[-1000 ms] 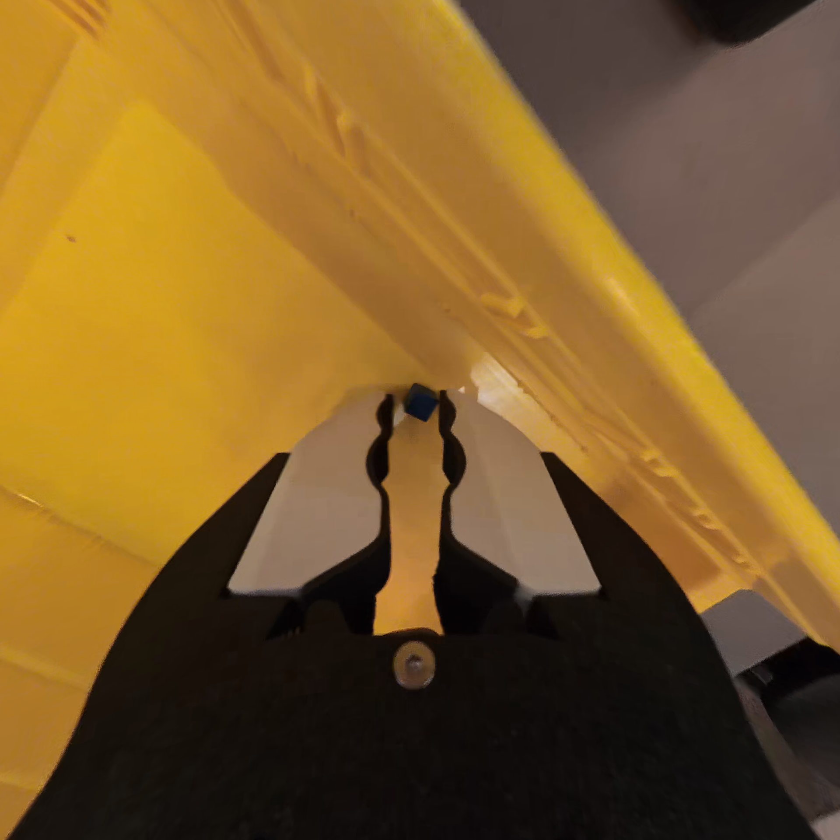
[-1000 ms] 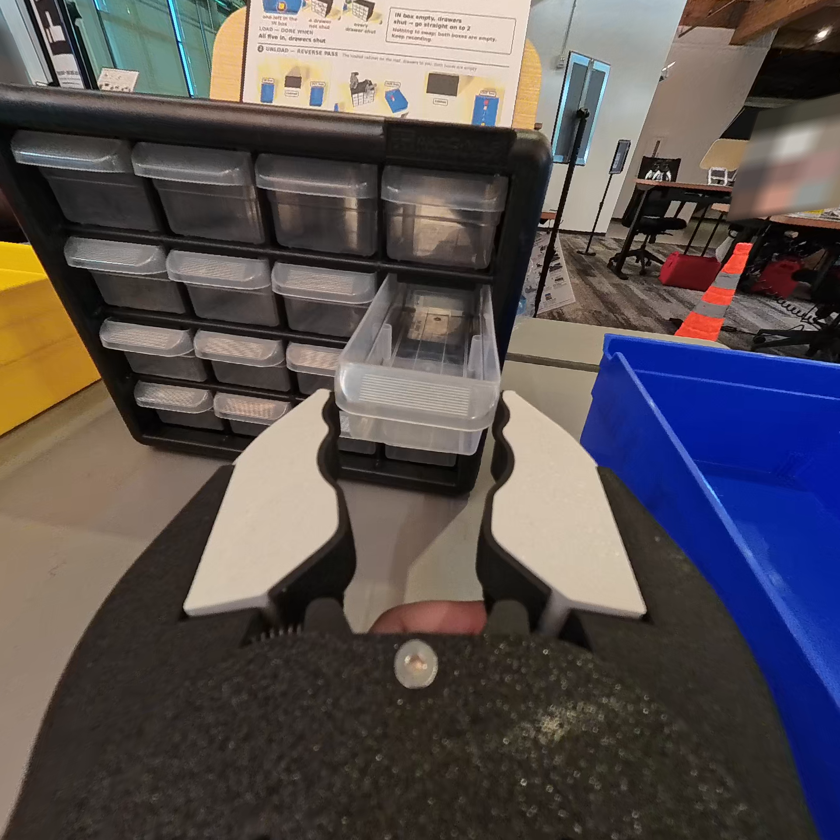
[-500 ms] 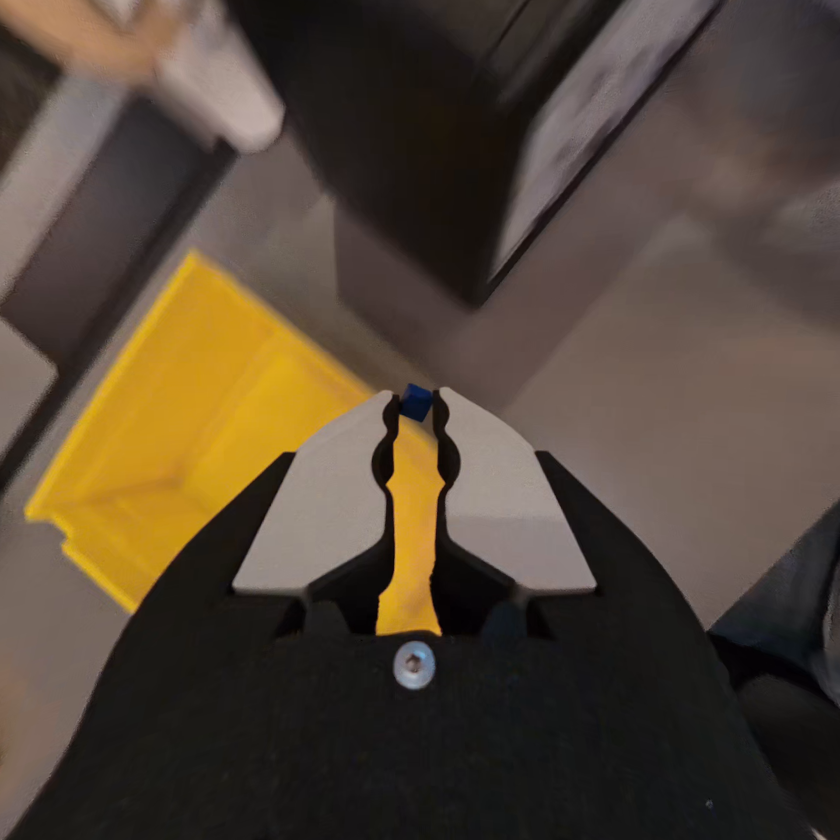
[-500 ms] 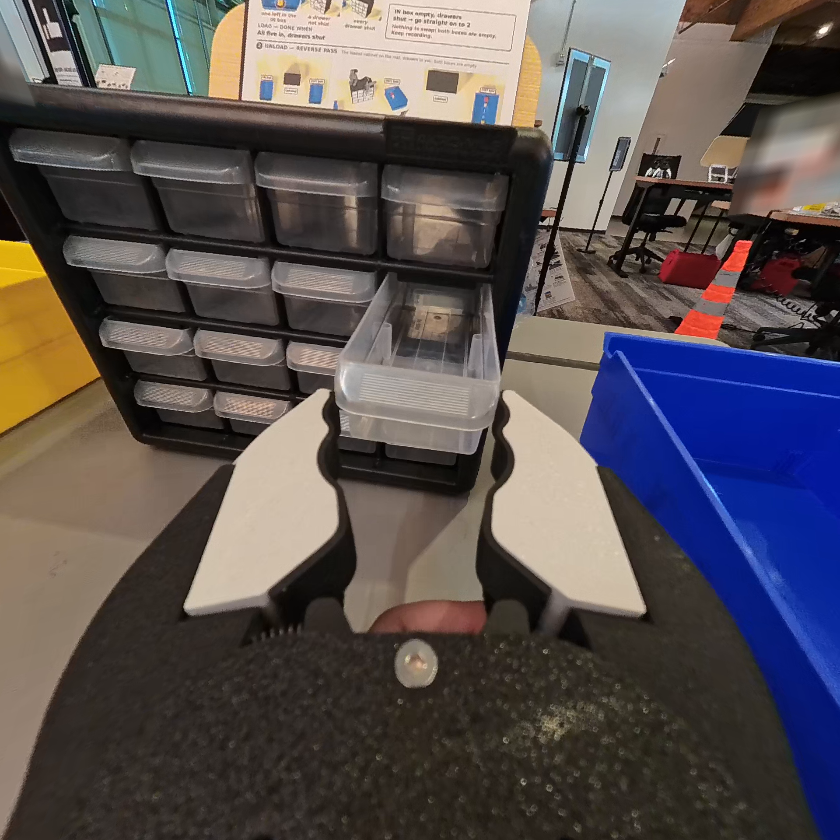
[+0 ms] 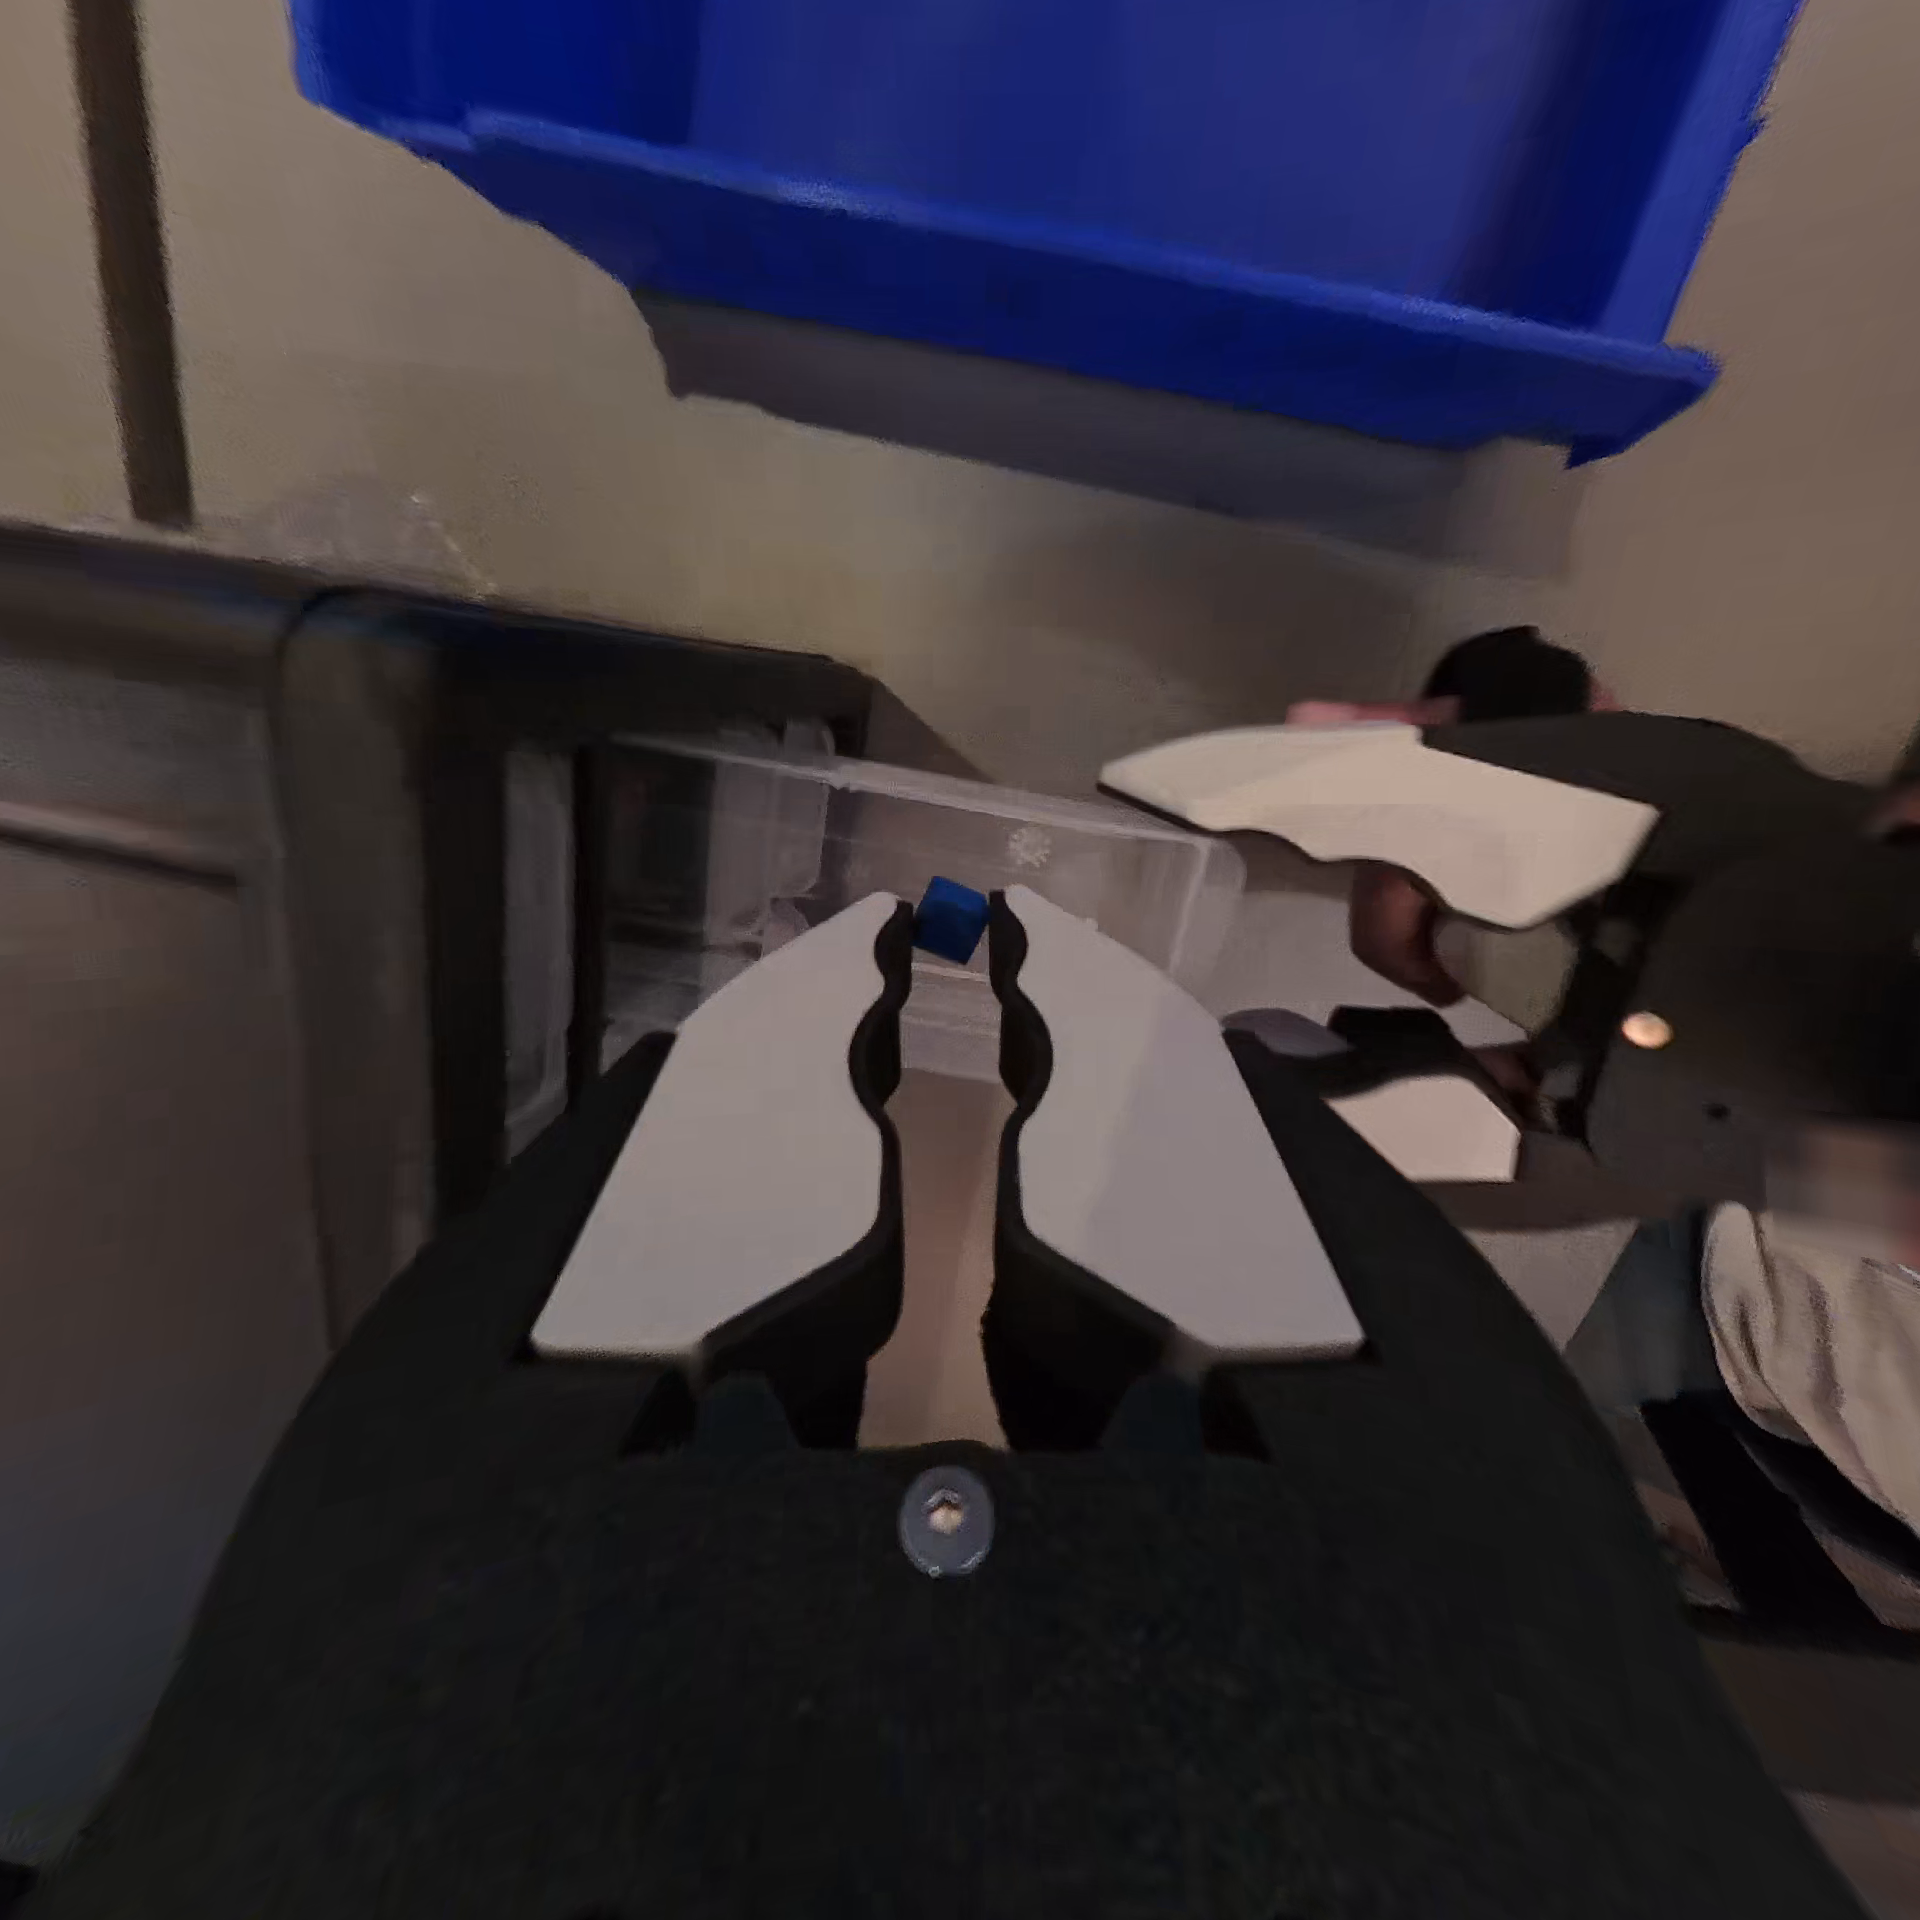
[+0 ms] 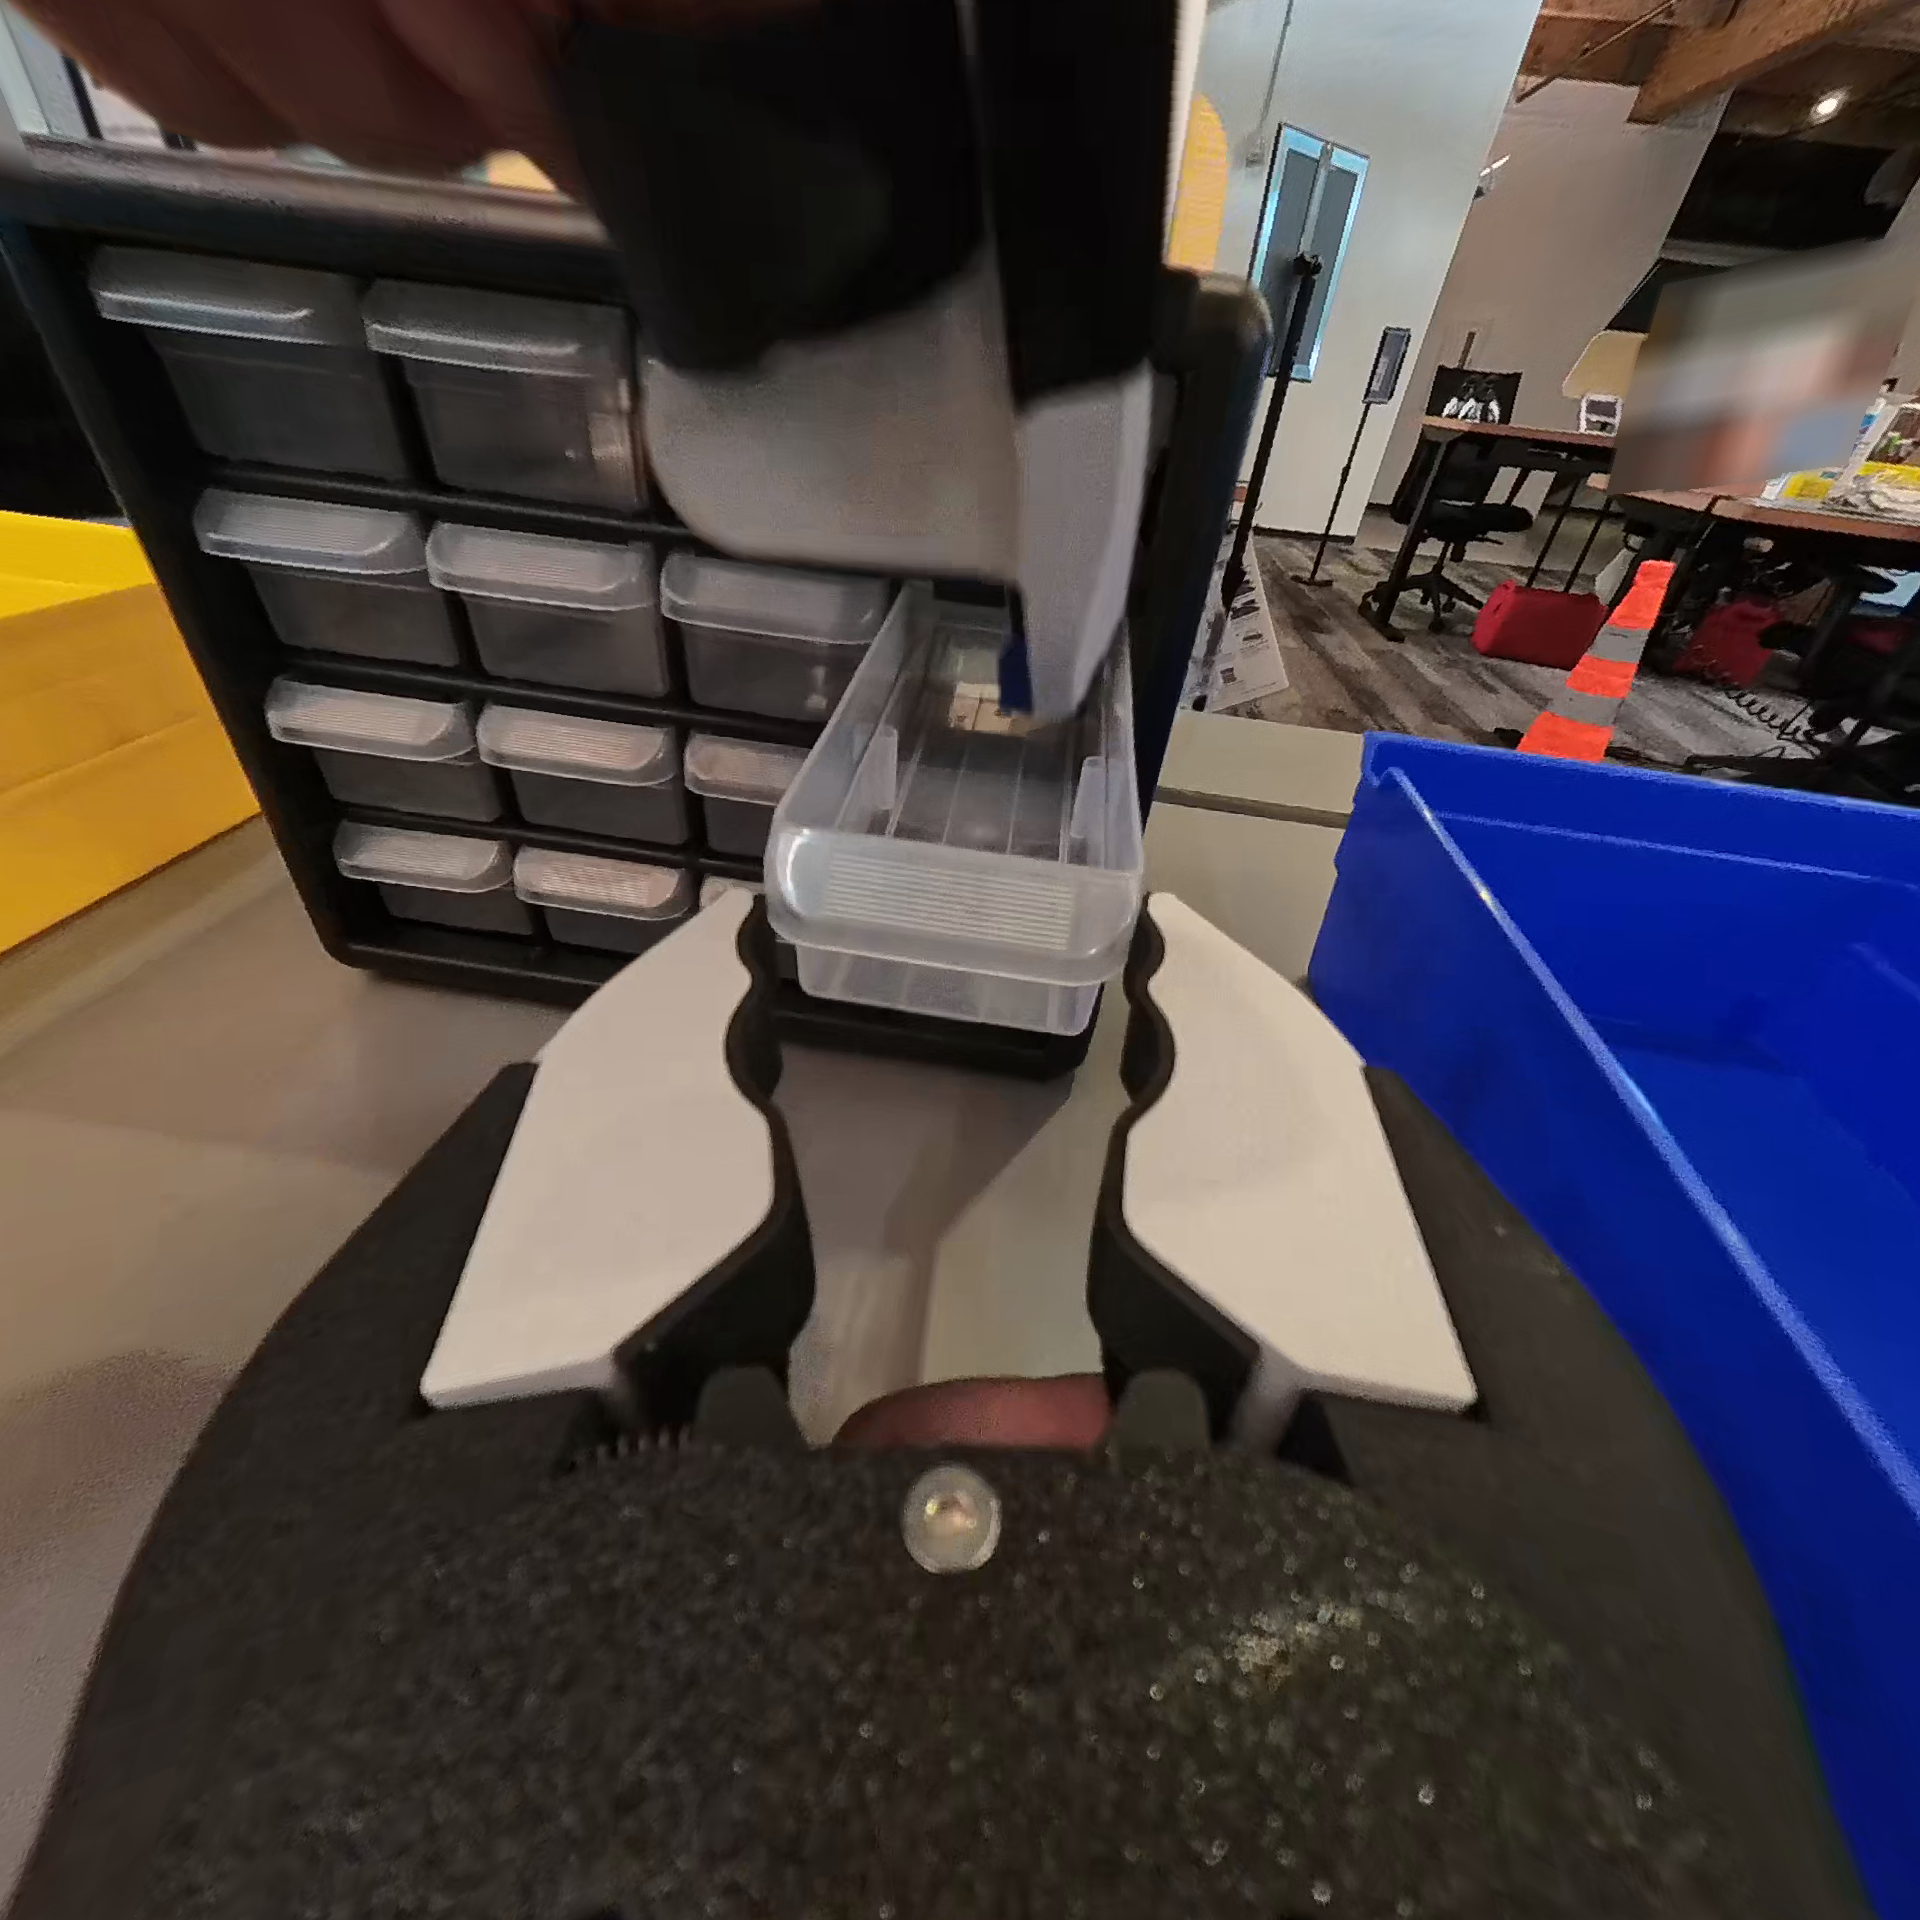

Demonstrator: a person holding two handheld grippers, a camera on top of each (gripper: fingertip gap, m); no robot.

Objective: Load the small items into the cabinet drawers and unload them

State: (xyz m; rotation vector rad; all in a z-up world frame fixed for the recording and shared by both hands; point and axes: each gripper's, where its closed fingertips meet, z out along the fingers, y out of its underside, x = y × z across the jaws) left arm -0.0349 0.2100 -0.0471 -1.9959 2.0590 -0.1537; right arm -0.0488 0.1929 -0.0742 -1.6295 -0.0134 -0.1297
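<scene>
My left gripper (image 5: 948, 914) is shut on a small blue cube (image 5: 948, 930) and points down over the pulled-out clear drawer (image 5: 1049, 862) of the black cabinet (image 5: 395, 831). In the right wrist view the left gripper (image 6: 1023, 691) comes in from above and holds the cube (image 6: 1013, 665) just over the drawer's inside (image 6: 987, 790). My right gripper (image 6: 951, 920) is open, with its fingertips on either side of the drawer's front. One of its white fingers (image 5: 1371, 821) shows in the left wrist view.
The cabinet (image 6: 177, 623) holds several shut clear drawers. A yellow bin (image 6: 94, 707) stands to its left and a blue bin (image 6: 1621, 997) to its right, also in the left wrist view (image 5: 1039, 156). All stand on a grey table (image 6: 208, 1091). Left tips to right tips: about 4 cm.
My left gripper has carried the blue cube out of the yellow bin and across to above the open drawer. My right gripper has stayed open at the drawer front.
</scene>
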